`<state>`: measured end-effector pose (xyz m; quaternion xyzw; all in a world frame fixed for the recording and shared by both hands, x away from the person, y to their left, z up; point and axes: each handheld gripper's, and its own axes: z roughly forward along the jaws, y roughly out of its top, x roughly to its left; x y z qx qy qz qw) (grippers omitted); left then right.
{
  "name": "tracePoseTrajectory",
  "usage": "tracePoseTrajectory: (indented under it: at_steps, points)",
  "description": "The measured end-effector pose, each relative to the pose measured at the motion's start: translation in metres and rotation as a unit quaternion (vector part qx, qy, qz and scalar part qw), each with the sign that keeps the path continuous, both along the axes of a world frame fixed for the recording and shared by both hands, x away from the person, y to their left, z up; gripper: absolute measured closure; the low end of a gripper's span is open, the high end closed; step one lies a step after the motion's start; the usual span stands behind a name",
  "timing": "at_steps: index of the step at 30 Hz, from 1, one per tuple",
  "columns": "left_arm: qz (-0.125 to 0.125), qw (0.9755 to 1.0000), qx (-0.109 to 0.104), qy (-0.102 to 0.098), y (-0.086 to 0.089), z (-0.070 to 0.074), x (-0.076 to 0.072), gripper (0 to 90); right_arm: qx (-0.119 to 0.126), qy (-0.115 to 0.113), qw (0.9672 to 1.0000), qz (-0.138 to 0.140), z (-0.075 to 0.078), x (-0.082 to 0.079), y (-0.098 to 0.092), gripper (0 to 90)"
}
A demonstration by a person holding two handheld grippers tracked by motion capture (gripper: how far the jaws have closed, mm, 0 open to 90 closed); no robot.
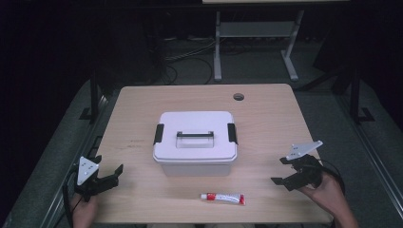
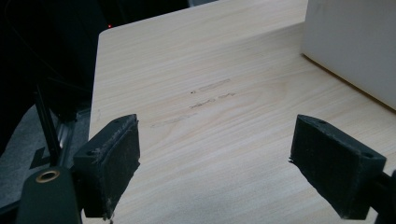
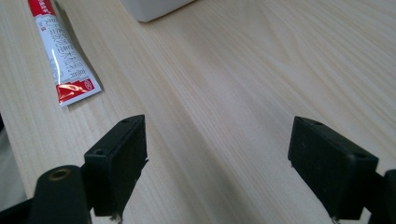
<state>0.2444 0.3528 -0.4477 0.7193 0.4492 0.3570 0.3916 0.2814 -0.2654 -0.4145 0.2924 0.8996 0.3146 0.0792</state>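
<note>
Both grippers sat idle at the near corners of the table. We had the left gripper with jaws spread wide, nothing between them, bare wood under them in its own view. The right gripper was the same: jaws wide apart, empty, low over the table.

The white storage box stood mid-table, lid on, both black side latches apparently down, handle flat in the lid recess. The tube lay flat in front of the box near the table's front edge, apart from it and nearer the right gripper.

Our read: the tube probably goes in the box, so the latches come first.

Risks as we saw them:
- Tube is thin and flat on wood; jaws coming down level could skid it toward the front edge and off.
- Pinching the soft body could squeeze it or let it slip.
- Prying one latch with no hold on the other side could slide the light box.
- Lid could stay caught if only one latch is freed.
</note>
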Motion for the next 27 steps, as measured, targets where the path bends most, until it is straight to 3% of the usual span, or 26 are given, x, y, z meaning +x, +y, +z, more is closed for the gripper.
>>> tracePoseTrajectory:
  at_steps: [11,27]
  points:
    - [0.003,1.0,-0.002,-0.002,0.001,0.0,-0.001,14.9,-0.012,0.013,0.9994,0.031,0.024,0.019,0.013,19.0]
    - [0.001,1.0,-0.005,-0.002,0.001,0.0,0.0,14.9,-0.025,0.01,0.9971,0.071,0.058,0.038,0.027,19.1]
